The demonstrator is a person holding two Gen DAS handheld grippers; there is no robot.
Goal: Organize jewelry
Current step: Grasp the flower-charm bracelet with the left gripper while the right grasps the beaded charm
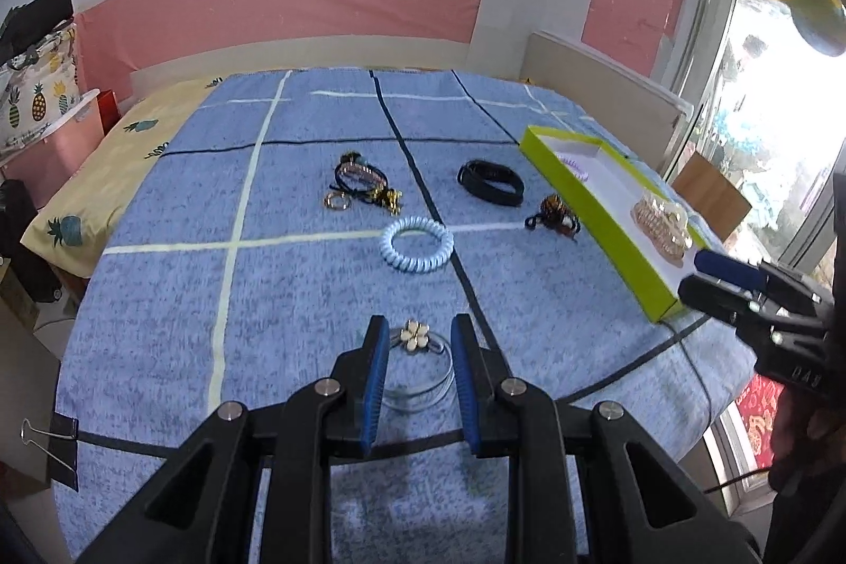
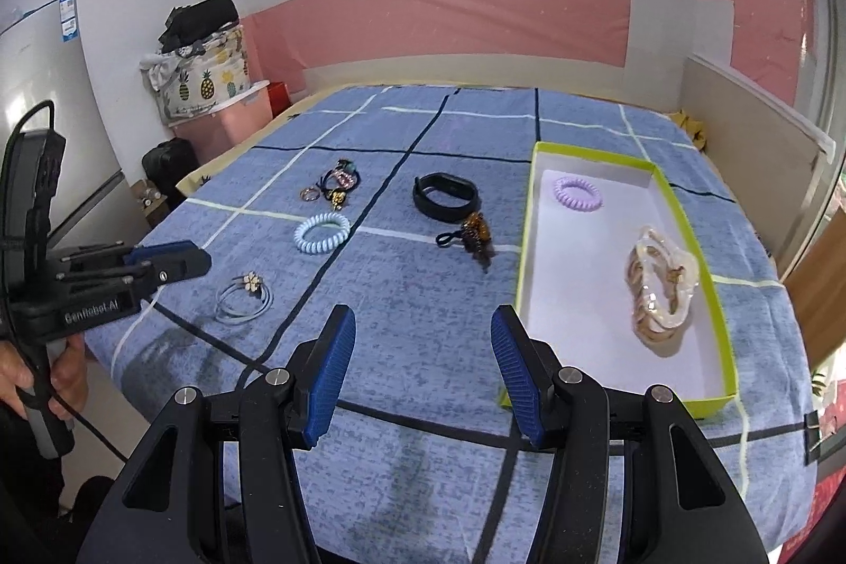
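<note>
Two grippers: both over blue checked cloth [image 2: 412, 299], both empty.
Flower hair tie [image 1: 417, 360]: near edge of cloth, thin grey loops with a small cream flower charm; lies flat.
Handling: likely very light, limp, elastic; loops thin enough to slip between pads; charm the one stiff part, possibly fragile.
Hold point: best judged at the loops just beside the flower, pinched flat against cloth.
Left gripper [image 1: 417, 326]: moderately open, pads straddling the tie, nothing clamped; contact with loops cannot be told.
Right gripper [image 2: 423, 321]: wide open, holding nothing, just beside green tray [image 2: 529, 247].
Tray contents: purple coil tie [image 2: 578, 193], pale chain bracelet [image 2: 661, 286].
</note>
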